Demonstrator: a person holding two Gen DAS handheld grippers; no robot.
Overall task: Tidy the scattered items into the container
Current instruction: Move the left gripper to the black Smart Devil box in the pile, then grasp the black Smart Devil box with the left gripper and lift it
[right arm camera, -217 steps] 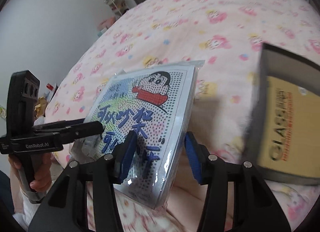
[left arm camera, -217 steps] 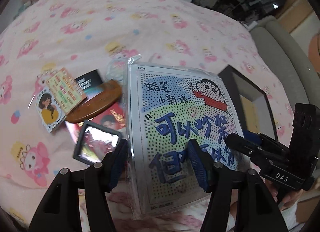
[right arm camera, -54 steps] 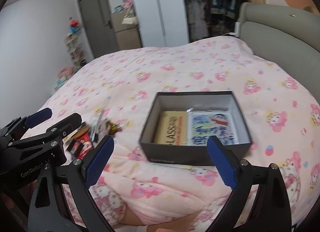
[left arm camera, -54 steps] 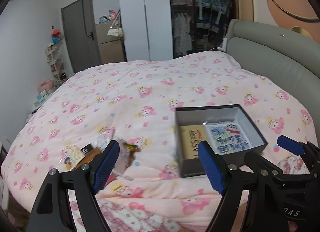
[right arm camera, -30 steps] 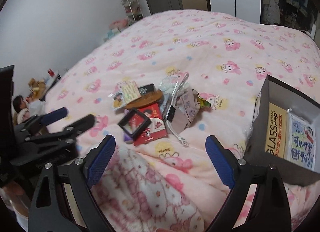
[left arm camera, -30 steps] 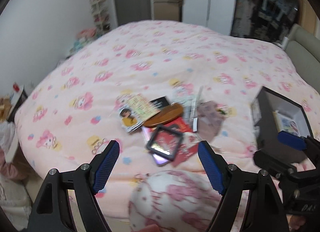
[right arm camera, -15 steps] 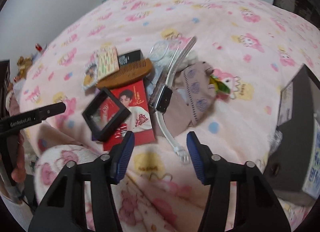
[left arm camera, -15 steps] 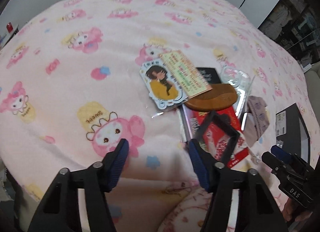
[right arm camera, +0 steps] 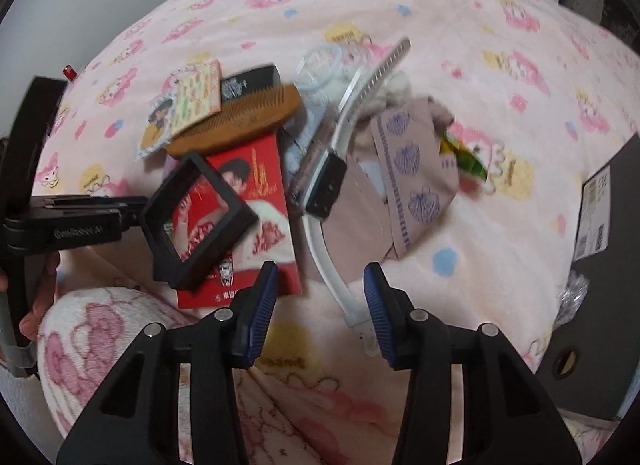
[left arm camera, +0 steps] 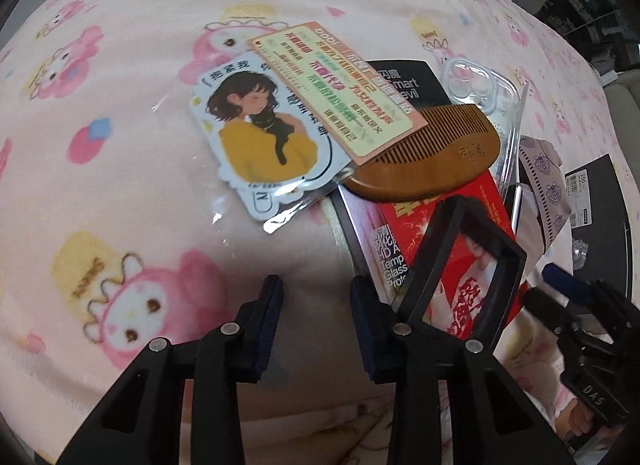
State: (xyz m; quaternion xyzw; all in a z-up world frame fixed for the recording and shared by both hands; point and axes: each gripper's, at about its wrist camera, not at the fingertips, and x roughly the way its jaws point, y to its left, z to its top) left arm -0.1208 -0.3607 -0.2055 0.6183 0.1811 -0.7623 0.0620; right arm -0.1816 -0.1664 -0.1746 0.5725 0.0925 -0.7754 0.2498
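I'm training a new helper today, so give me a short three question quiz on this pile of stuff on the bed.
1. True or false: the wooden comb lies partly on the red packet.
2. What lies on the packet, nearest the left gripper? A) black frame B) clear phone case C) box
3. Fill in: between the right gripper's closing jaws there is only ___.

Key: 1 true; 2 A; 3 blanket.

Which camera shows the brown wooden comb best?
The left wrist view: the brown wooden comb is close and sharp, with fine teeth visible, though a pink card covers one end. The right wrist view shows it smaller, farther away and blurred.
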